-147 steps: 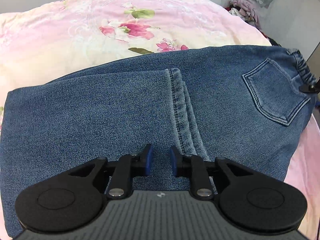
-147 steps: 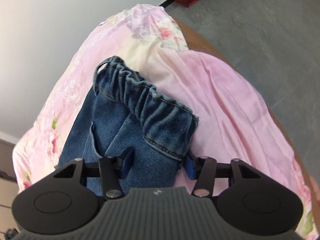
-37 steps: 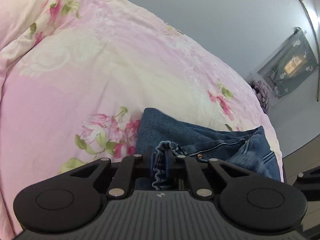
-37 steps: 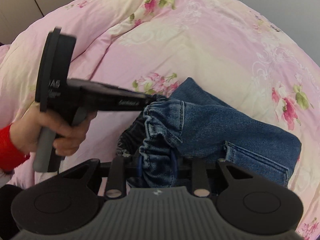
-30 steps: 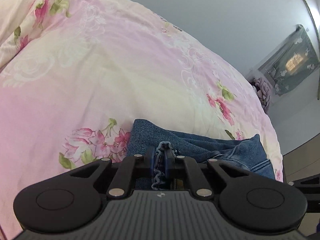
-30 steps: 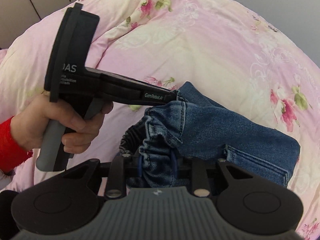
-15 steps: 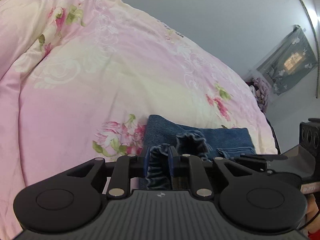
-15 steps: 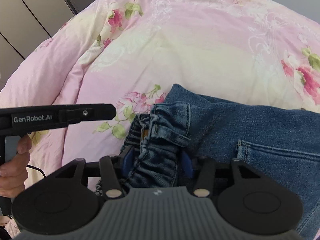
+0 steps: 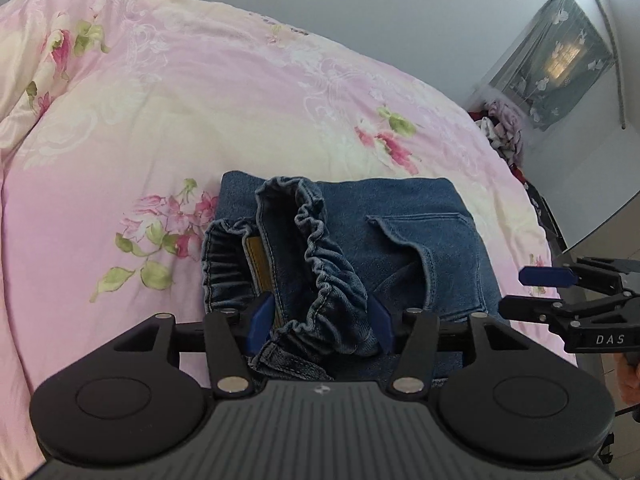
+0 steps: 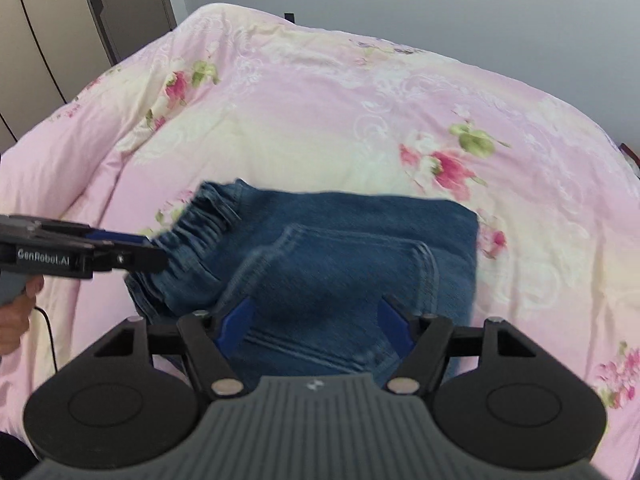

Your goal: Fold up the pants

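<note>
Blue jeans [image 9: 404, 240] lie folded into a compact stack on the pink floral duvet [image 9: 160, 120], back pocket [image 10: 340, 276] on top. The gathered elastic waistband [image 9: 320, 248] bunches up at the stack's left end. My left gripper [image 9: 319, 322] is opening its jaws; the waistband lies loosely between the blue pads [image 9: 260, 320]. In the right wrist view, the left gripper [image 10: 154, 250] reaches in from the left to the waistband [image 10: 200, 220]. My right gripper [image 10: 316, 318] stands open above the pocket, holding nothing. It shows at the right edge [image 9: 524, 290], beside the stack.
The duvet [image 10: 360, 100] spreads wide around the jeans. Wardrobe doors [image 10: 48, 40] stand at the far left. A heap of clothes [image 9: 504, 128] and a curtain [image 9: 560, 60] are past the bed's far right corner. A person's hand [image 10: 16, 316] holds the left gripper's handle.
Both grippers have let go of the waistband: the left jaws have spread apart around it, and the right gripper has opened and drawn back to the right, over the pocket.
</note>
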`<state>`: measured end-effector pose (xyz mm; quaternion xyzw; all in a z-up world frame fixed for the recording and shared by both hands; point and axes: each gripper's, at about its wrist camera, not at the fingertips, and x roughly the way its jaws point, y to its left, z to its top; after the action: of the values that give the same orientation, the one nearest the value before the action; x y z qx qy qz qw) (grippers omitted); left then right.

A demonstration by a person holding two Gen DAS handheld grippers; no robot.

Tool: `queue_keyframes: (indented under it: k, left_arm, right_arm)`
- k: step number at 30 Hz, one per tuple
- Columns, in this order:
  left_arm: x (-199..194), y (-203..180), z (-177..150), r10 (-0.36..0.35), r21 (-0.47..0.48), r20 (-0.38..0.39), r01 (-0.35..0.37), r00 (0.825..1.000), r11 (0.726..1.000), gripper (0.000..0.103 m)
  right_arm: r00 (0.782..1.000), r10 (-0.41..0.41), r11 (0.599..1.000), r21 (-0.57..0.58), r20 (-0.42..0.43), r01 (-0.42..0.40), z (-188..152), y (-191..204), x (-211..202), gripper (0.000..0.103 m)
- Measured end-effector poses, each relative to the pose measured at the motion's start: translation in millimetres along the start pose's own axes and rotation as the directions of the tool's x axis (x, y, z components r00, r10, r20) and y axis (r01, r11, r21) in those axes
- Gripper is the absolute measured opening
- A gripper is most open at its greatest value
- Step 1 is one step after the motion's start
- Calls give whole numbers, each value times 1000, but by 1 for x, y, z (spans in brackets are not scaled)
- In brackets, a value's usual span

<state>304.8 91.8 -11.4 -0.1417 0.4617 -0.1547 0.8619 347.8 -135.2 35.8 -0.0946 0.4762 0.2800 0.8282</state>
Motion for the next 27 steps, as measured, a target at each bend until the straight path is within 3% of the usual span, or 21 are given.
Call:
queue_keyframes:
  k: [2, 3, 4, 6, 11, 12, 14, 15, 17, 20, 23, 26, 27]
  left_arm:
    - [-4, 0, -1, 13, -16, 4, -13, 1000, 1000, 44]
    - [-6, -1, 0, 36, -22, -7, -37, 999, 999, 34]
    - [-7, -3, -1, 62, -16, -11, -62, 998, 998, 24]
    - [-8, -10, -1, 151, 28, -17, -151, 988, 988, 20]
    - [8, -13, -6, 277, 97, -37, -272, 960, 957, 16]
    - [15, -11, -8, 315, 113, -57, -308, 947, 945, 0]
    - [36, -3, -18, 413, 150, -116, -395, 904, 906, 0]
    - [42, 1, -26, 421, 165, -113, -400, 900, 901, 0]
    - [43, 8, -34, 403, 162, -89, -386, 911, 908, 0]
    - [33, 21, -29, 351, 79, -87, -345, 932, 935, 0]
    - [23, 22, -29, 379, 97, -74, -371, 923, 923, 0]
    - [4, 22, -30, 328, 62, -32, -326, 944, 943, 2]
    - [-3, 20, -29, 305, 43, -14, -304, 952, 952, 9]
  right_arm:
    - [999, -20, 1000, 4, -27, 21, -18, -13, 0, 43]
    - [999, -23, 1000, 13, -41, 23, -27, -20, 1, 33]
    - [998, -20, 1000, 20, -52, 21, -34, -24, 3, 28]
    - [997, -15, 999, 30, -70, 17, -49, -30, 8, 21]
    - [997, 14, 998, 57, -78, -10, -77, -34, 22, 20]
    - [996, 23, 997, 75, -83, -17, -82, -36, 25, 20]
    - [997, 28, 996, 83, -77, -21, -95, -39, 32, 20]
    - [997, 23, 996, 82, -68, -18, -100, -40, 36, 20]
    - [998, 25, 996, 82, -62, -20, -109, -38, 45, 20]
    - [999, -19, 1000, 8, -42, 19, -118, -26, 58, 20]
    - [1000, -11, 1000, 24, -28, 11, -122, -30, 65, 20]
    - [1000, -5, 1000, 30, -17, 5, -122, -31, 59, 20]
    - [1000, -6, 999, 32, -14, 6, -121, -31, 56, 20]
